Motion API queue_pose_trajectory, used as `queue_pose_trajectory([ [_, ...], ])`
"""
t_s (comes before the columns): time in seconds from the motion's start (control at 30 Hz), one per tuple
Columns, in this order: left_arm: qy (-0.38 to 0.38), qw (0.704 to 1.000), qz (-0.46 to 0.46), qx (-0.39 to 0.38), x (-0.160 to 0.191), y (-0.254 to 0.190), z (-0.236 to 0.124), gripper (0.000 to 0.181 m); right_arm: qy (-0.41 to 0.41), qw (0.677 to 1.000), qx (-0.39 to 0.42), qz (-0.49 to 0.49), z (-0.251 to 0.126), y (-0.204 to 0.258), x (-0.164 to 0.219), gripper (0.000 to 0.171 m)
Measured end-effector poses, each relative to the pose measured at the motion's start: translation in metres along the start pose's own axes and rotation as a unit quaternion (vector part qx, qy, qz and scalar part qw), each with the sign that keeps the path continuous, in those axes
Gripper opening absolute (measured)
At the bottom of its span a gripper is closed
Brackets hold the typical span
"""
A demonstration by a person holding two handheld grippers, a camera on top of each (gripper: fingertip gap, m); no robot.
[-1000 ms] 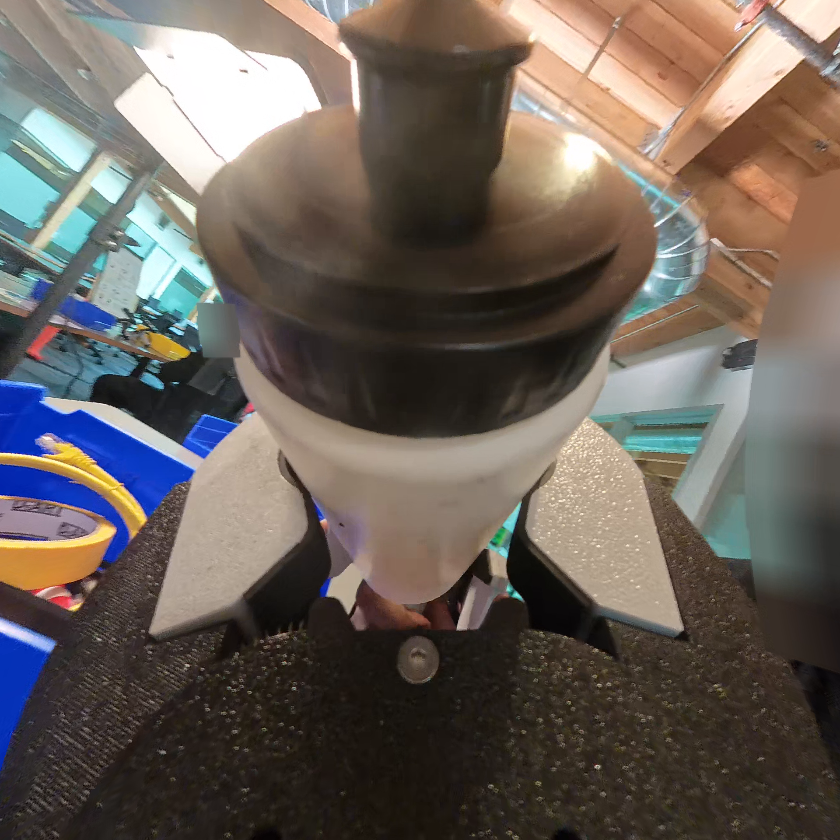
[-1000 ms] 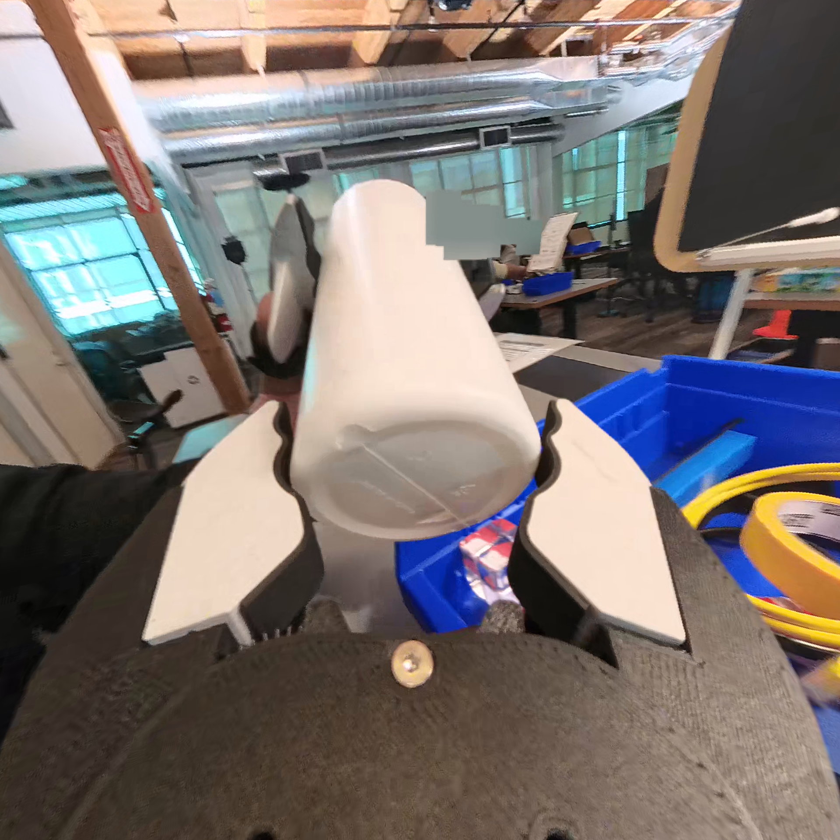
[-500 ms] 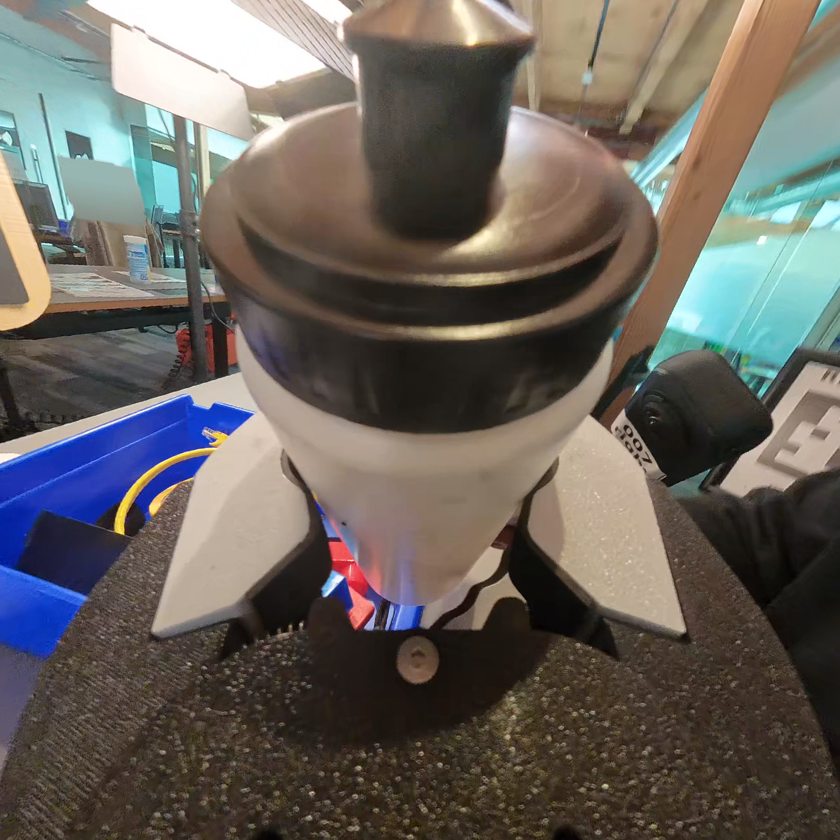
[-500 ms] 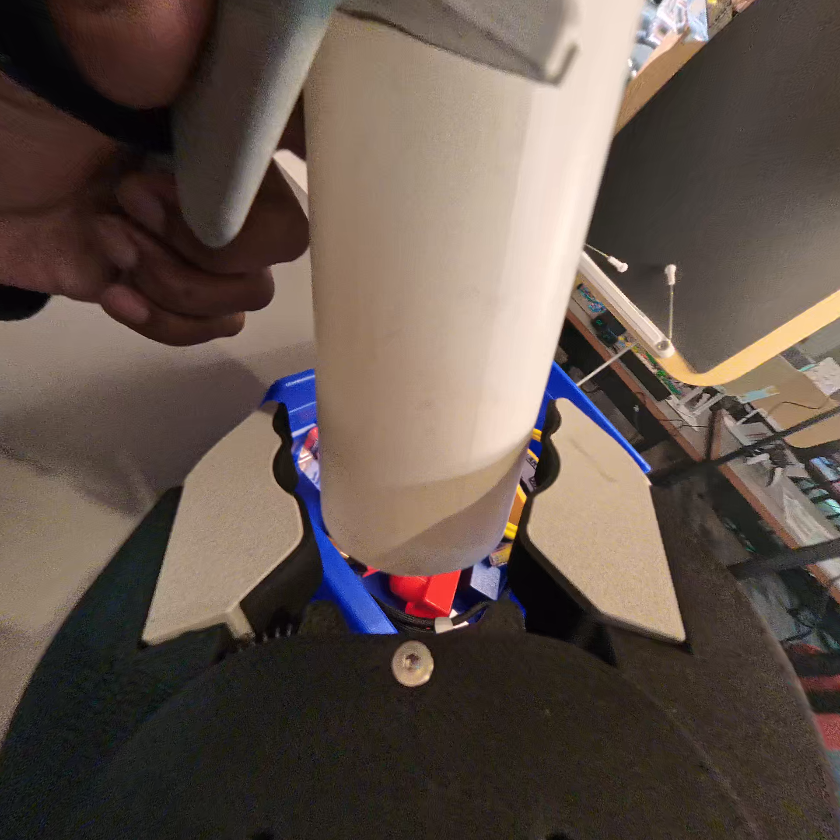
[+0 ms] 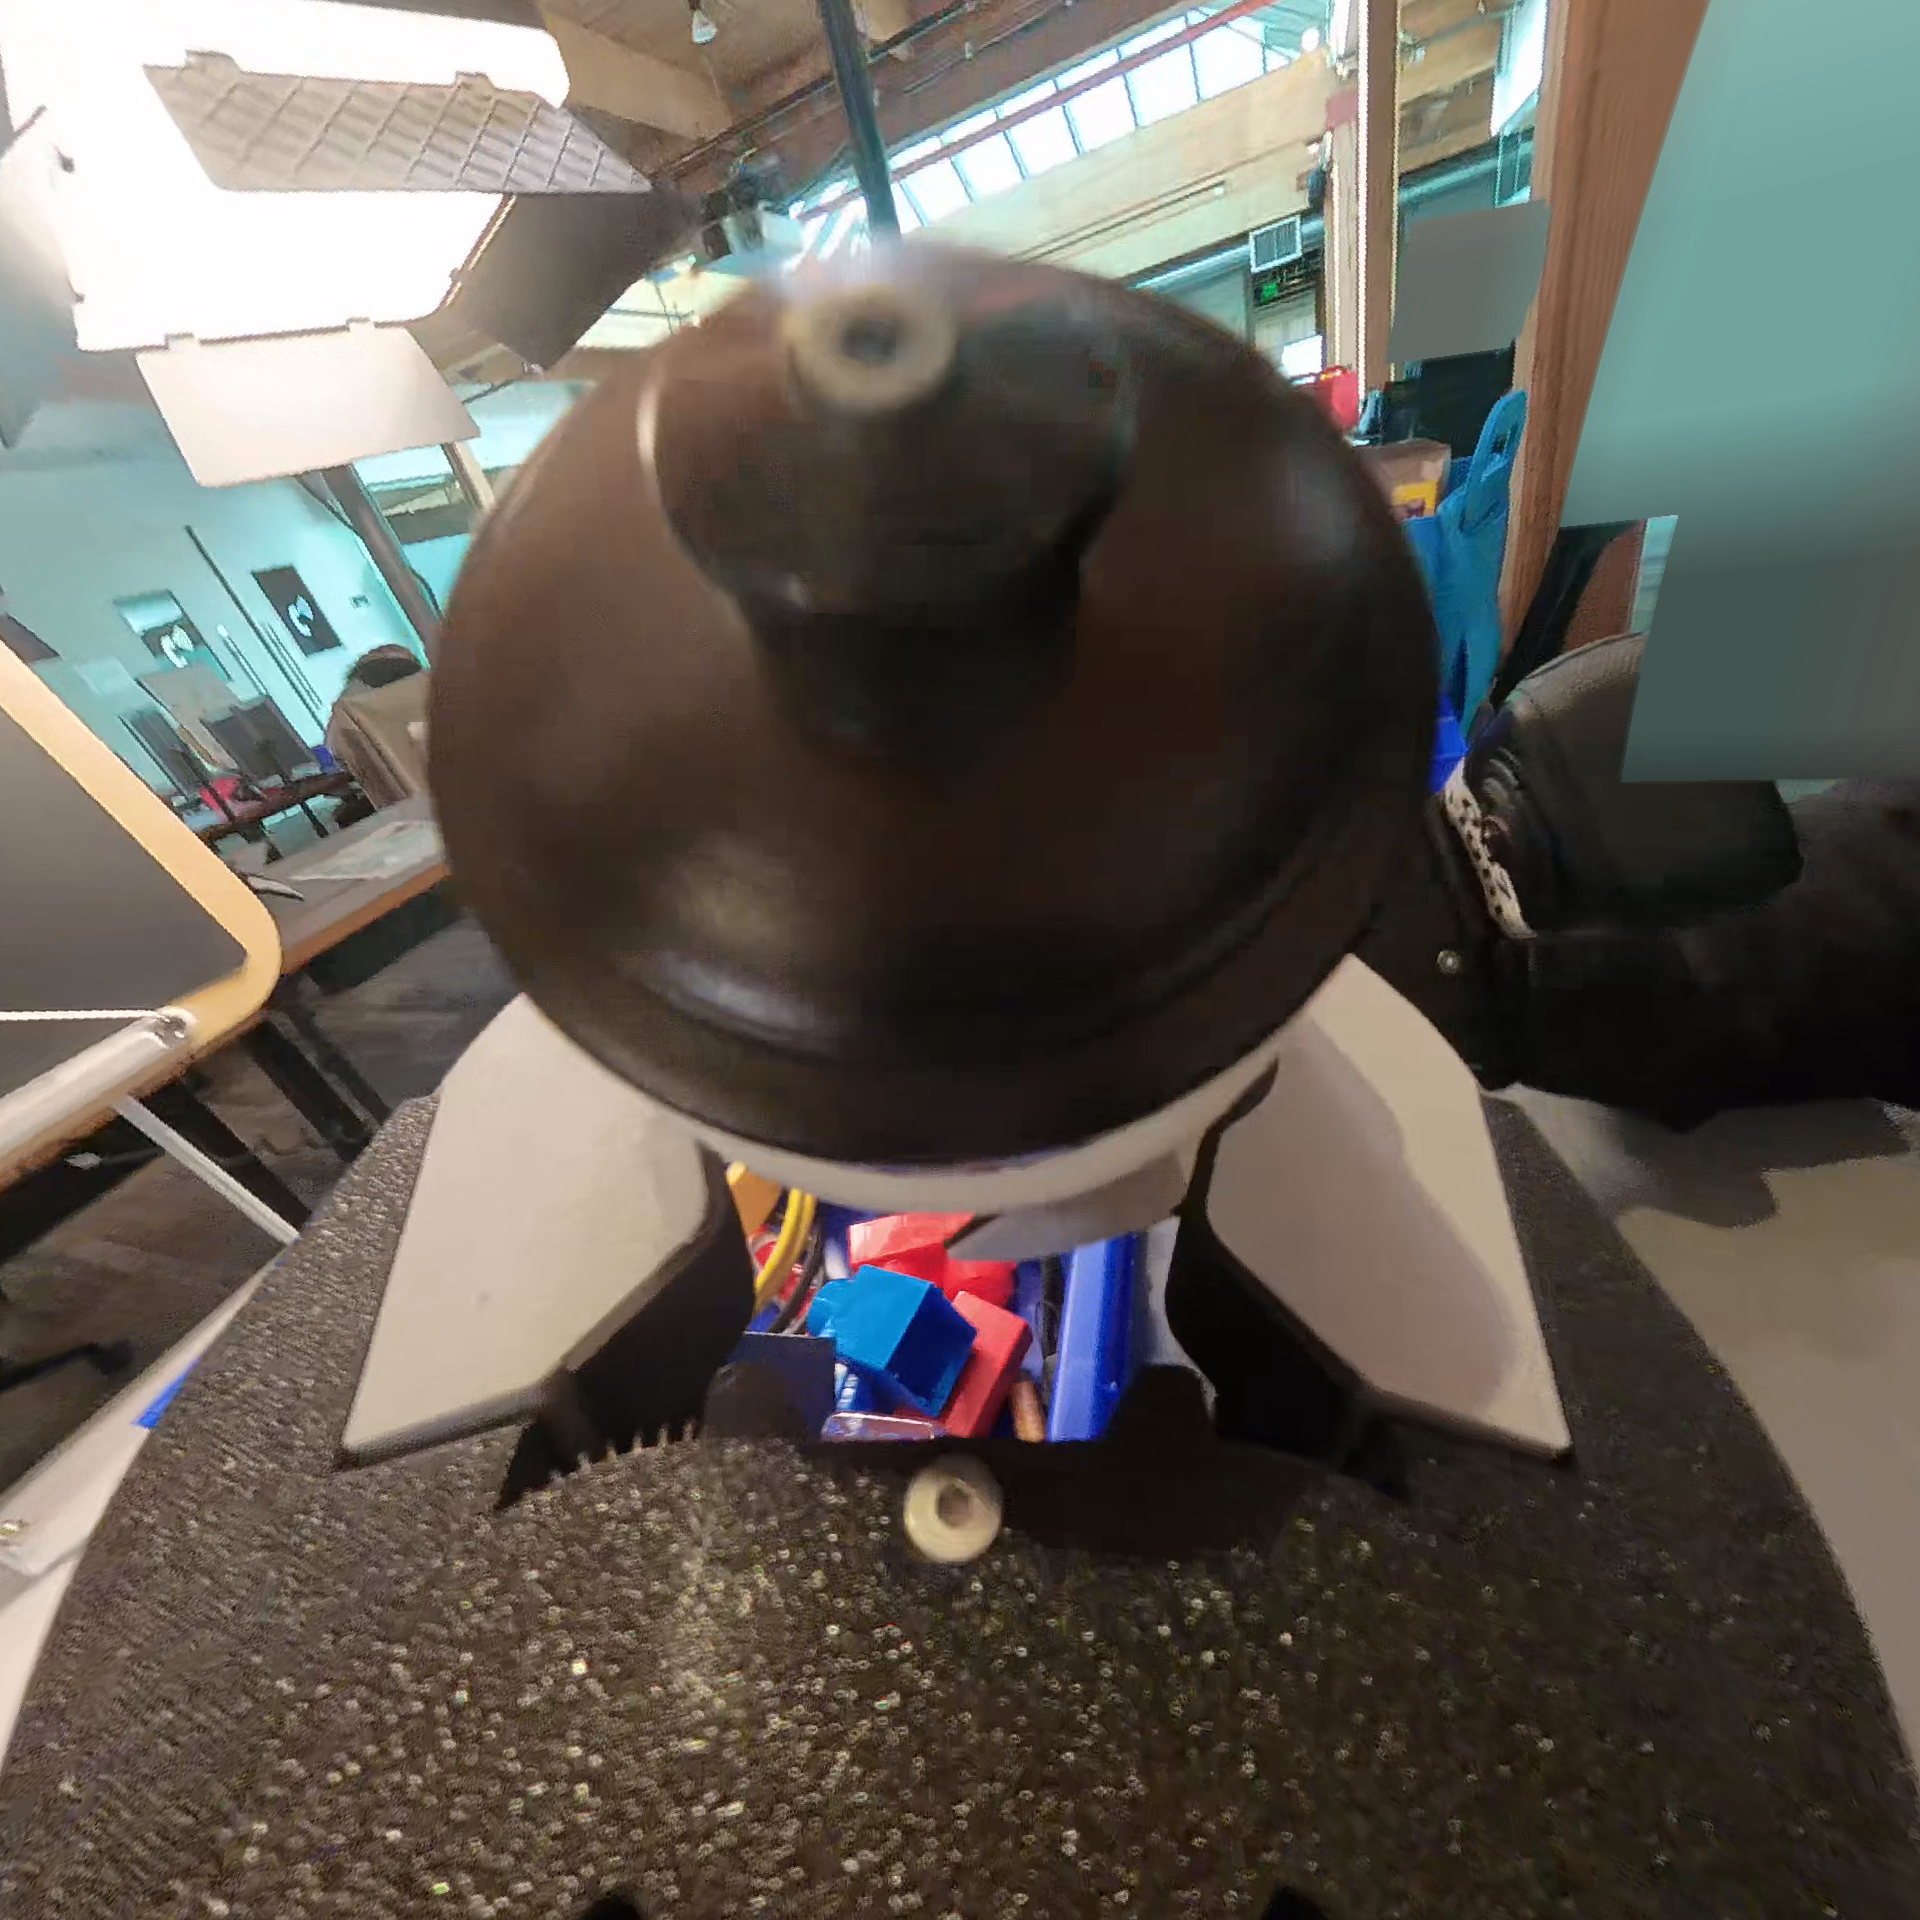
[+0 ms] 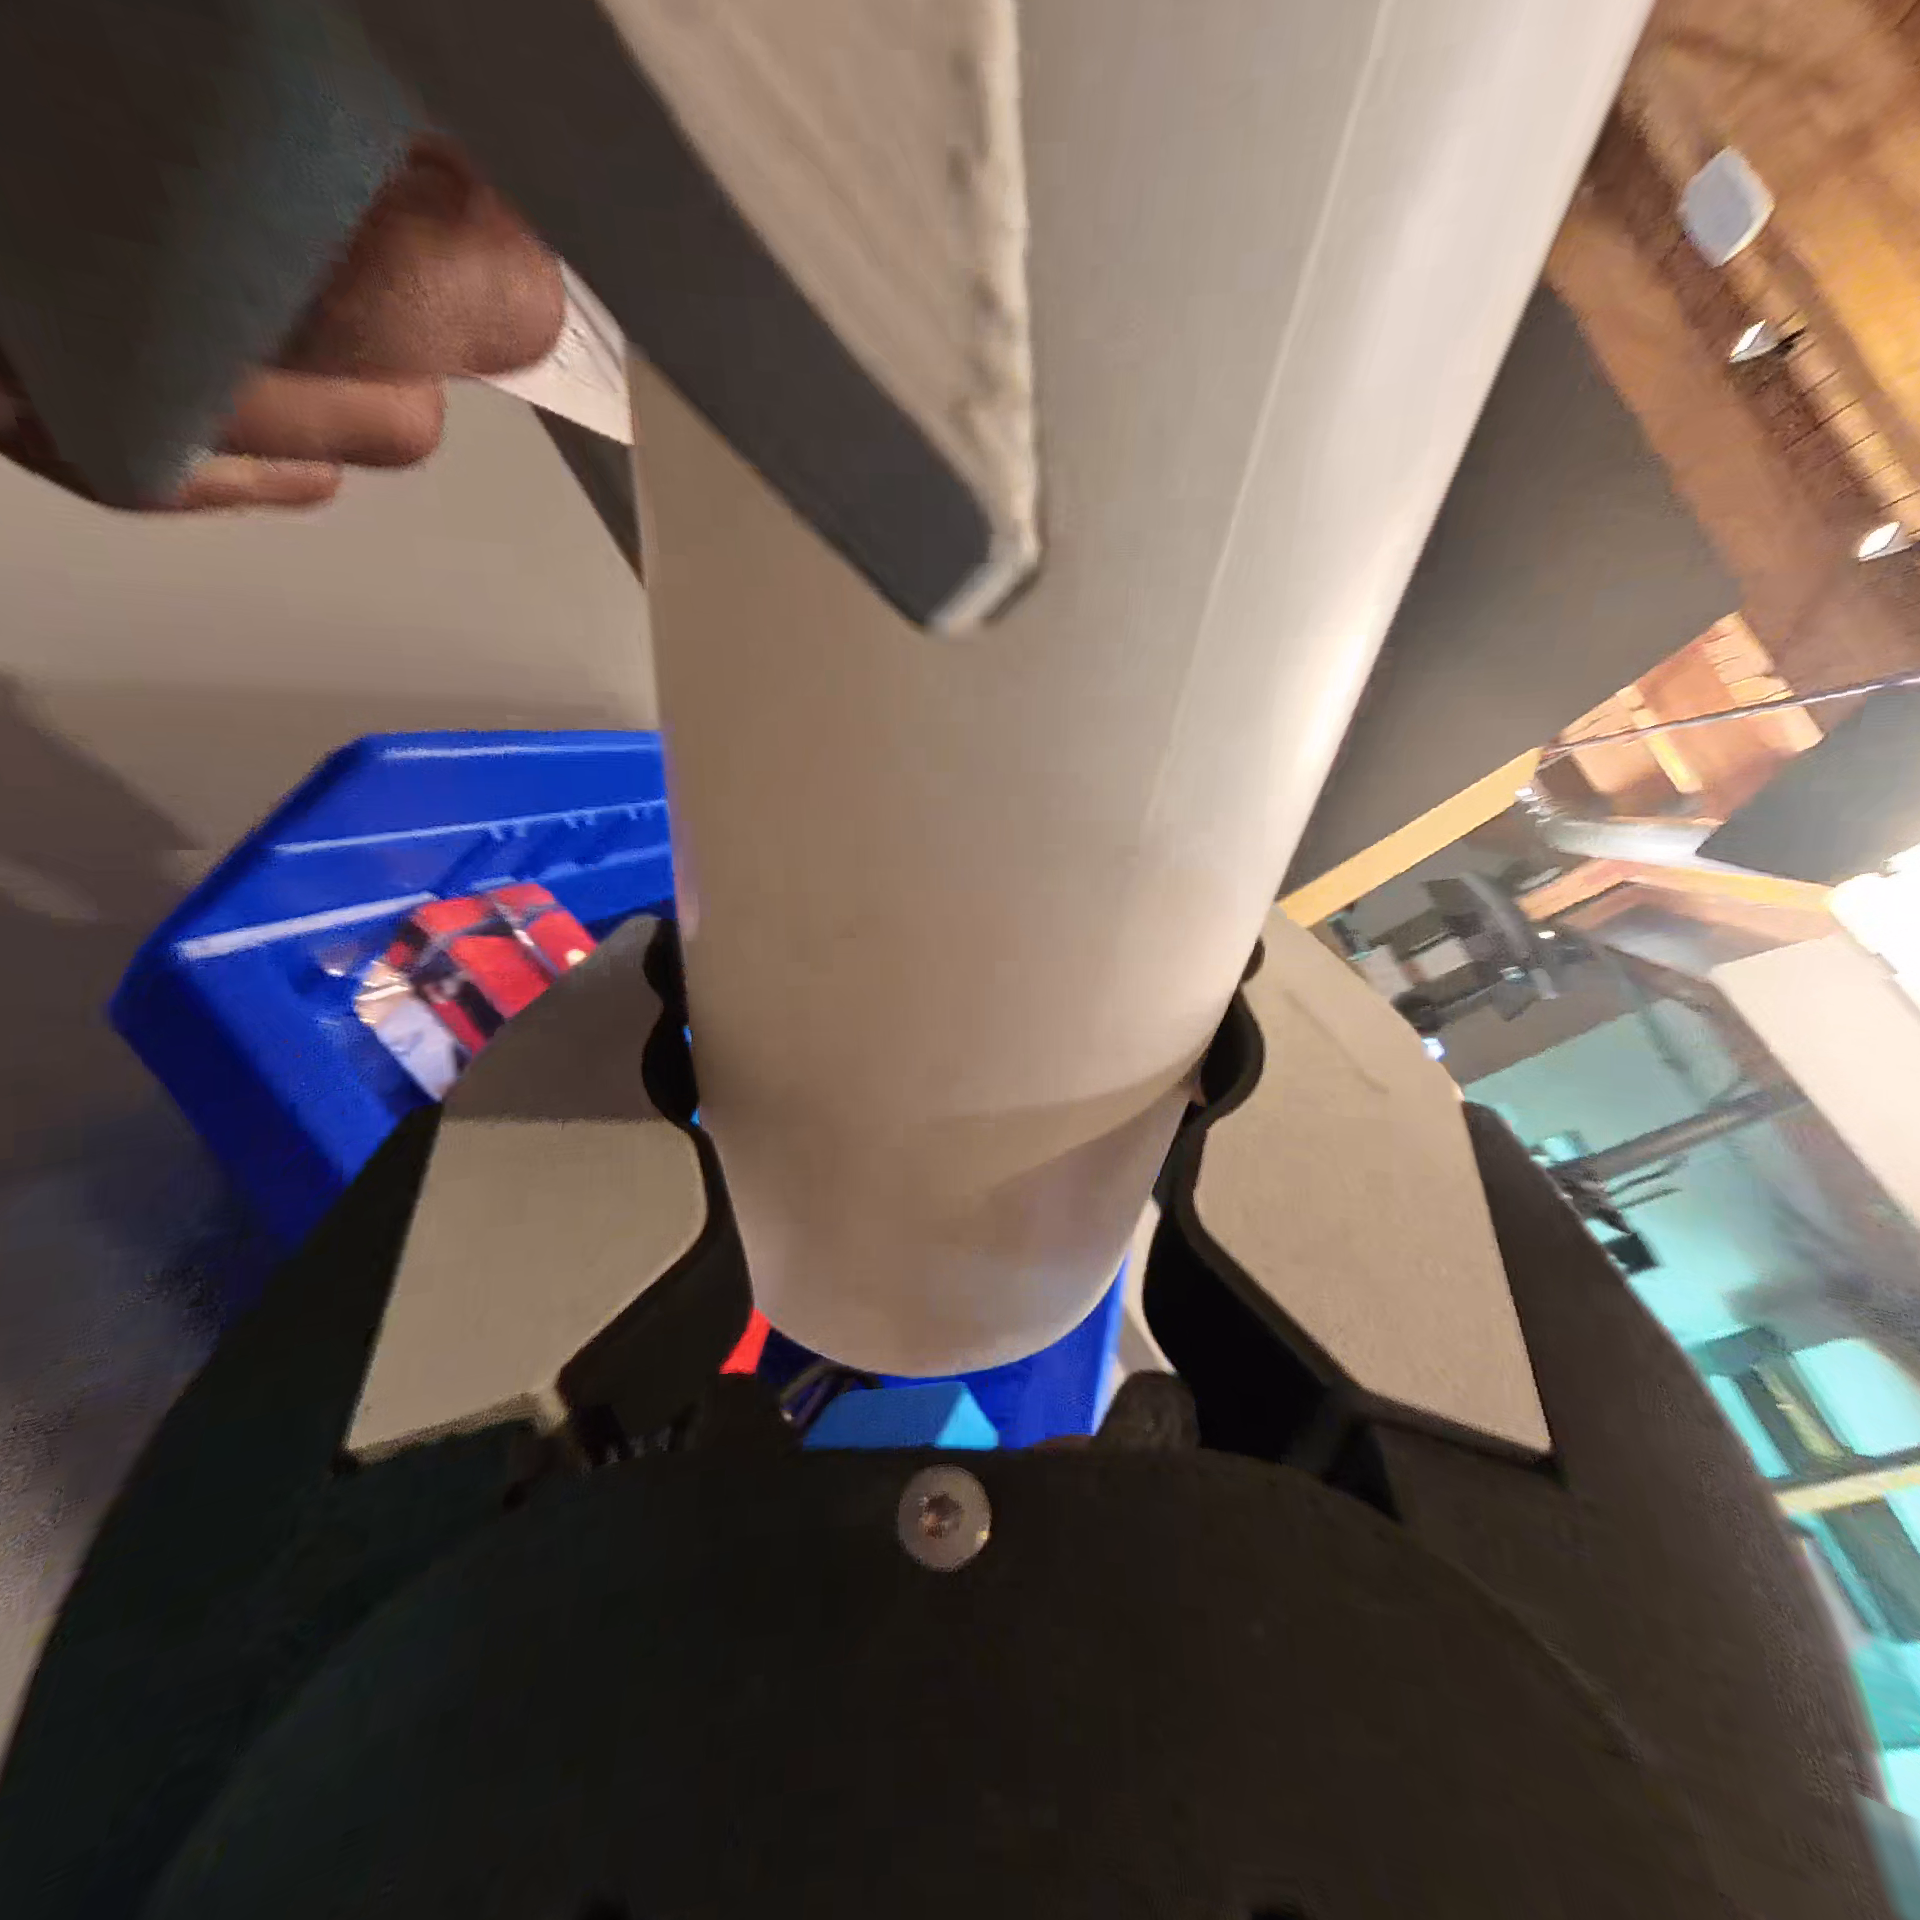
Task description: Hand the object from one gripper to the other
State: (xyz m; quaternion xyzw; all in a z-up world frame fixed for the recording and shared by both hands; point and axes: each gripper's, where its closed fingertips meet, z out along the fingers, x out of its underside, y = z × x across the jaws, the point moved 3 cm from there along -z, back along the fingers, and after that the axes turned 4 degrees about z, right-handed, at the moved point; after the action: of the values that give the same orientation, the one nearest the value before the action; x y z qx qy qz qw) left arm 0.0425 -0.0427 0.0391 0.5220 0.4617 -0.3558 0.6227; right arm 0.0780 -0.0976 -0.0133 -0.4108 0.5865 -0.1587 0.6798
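A white bottle with a black nozzle cap is held between both grippers. In the left wrist view my left gripper is shut on the white body just under the cap, which tips toward the camera. In the right wrist view my right gripper is closed around the bottle's bottom end, with both pads touching it. One finger of the left gripper lies across the bottle higher up, and the hand holding it shows at the upper left.
A blue bin of red and blue blocks and yellow cable sits on the grey table below the bottle. A black device and dark sleeve reach in from the right. Desks and a black board stand to the left.
The right gripper has slid further up the bottle's bottom end, and its pads now touch it. The bottle's cap has tipped toward the left camera. Both views have swung round.
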Motion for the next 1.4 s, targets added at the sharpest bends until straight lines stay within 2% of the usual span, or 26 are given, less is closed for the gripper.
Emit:
queue_pose_trajectory([
  [0.33,0.052,0.998,0.024,0.028,0.011,0.009,-0.038,0.121,0.032,0.983,0.088,-0.156,-0.007,-0.026,0.022,0.098],
  [0.5,0.094,0.995,0.034,0.018,0.030,0.000,-0.034,0.129,0.046,0.972,0.094,-0.210,-0.003,-0.020,0.025,0.098],
  [0.63,0.102,0.994,0.032,-0.003,0.031,-0.001,-0.031,0.135,0.055,0.964,0.095,-0.244,-0.001,-0.014,0.026,0.097],
  [0.83,0.122,0.992,0.027,-0.004,0.041,-0.007,-0.026,0.133,0.069,0.959,0.099,-0.256,0.000,-0.015,0.028,0.097],
  [1.0,0.136,0.990,0.044,-0.007,0.046,-0.010,-0.026,0.124,0.082,0.956,0.097,-0.266,0.001,-0.015,0.031,0.097],
  [1.1,0.138,0.989,0.050,-0.008,0.047,-0.012,-0.026,0.115,0.088,0.955,0.094,-0.268,0.002,-0.014,0.032,0.097],
  [1.27,0.135,0.990,0.041,-0.025,0.054,-0.010,-0.026,0.114,0.102,0.951,0.094,-0.275,0.004,-0.014,0.036,0.097],
  [1.4,0.118,0.992,0.032,-0.037,0.057,-0.007,-0.027,0.104,0.108,0.949,0.095,-0.281,0.004,-0.015,0.037,0.097],
])
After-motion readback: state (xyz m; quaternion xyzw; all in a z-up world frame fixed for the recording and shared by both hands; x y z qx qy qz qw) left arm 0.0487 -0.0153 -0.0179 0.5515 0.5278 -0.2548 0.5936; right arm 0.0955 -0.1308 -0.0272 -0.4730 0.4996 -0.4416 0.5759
